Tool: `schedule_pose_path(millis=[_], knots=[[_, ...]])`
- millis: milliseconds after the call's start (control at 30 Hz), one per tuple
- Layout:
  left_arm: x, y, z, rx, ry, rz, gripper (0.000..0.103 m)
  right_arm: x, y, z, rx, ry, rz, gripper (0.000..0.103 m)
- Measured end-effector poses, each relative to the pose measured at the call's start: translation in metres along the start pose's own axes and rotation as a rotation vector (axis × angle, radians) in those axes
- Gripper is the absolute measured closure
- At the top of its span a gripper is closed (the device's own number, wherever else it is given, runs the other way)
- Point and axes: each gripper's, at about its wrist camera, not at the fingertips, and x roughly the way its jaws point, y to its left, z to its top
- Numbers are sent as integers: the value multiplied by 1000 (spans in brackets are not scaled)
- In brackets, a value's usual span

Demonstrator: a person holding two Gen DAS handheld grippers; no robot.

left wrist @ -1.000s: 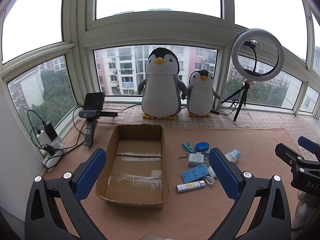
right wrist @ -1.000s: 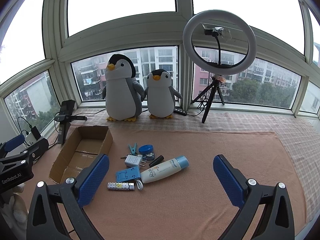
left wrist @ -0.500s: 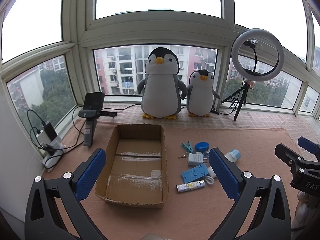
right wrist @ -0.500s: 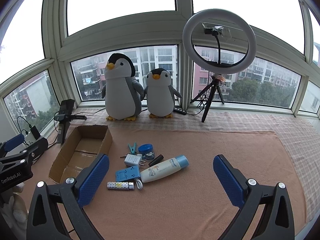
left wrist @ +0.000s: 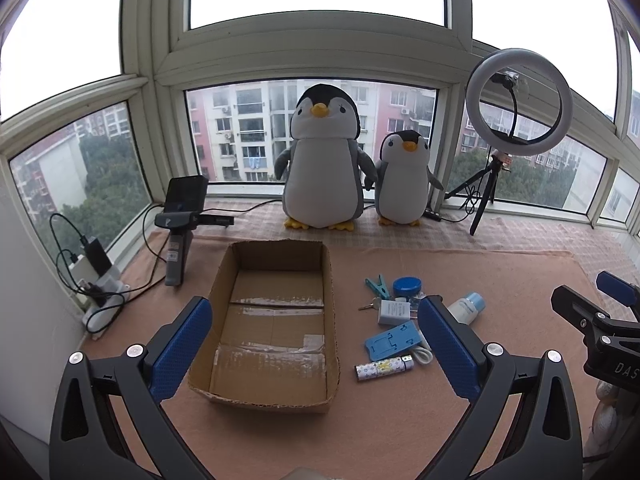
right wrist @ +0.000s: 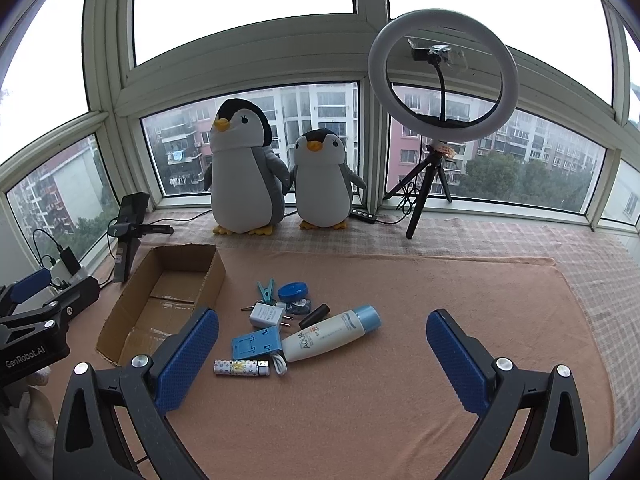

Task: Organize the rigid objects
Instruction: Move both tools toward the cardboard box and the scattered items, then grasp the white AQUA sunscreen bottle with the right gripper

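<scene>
Above the peach mat: left gripper [left wrist: 314, 346] and right gripper [right wrist: 322, 350], both spread wide, holding nothing. Beyond them: cardboard box [left wrist: 332, 284], bare inside. Beside it, clustered: sunscreen bottle [right wrist: 330, 338], blue stand [right wrist: 256, 342], charger plug [right wrist: 266, 315], patterned tube [right wrist: 240, 367]. Suggested: take outermost pieces first, gripping across the narrow side.

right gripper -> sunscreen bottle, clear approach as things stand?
Probably yes. The right gripper is open and empty, and the sunscreen bottle lies ahead between its fingers. Its top and right side are free; the white cable and blue stand crowd its left end.
</scene>
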Motion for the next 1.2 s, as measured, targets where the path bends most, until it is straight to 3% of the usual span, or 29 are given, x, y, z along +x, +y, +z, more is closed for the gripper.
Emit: schedule_pose_path(millis=[367, 767, 1200], knots=[[28, 33, -8, -47, 93, 33, 1, 18, -5, -3, 10, 38, -5, 0], [93, 100, -40, -97, 251, 181, 1, 52, -21, -11, 39, 99, -28, 0], [153, 118, -66, -101, 379, 236, 8, 112, -56, -23, 161, 250, -26, 0]])
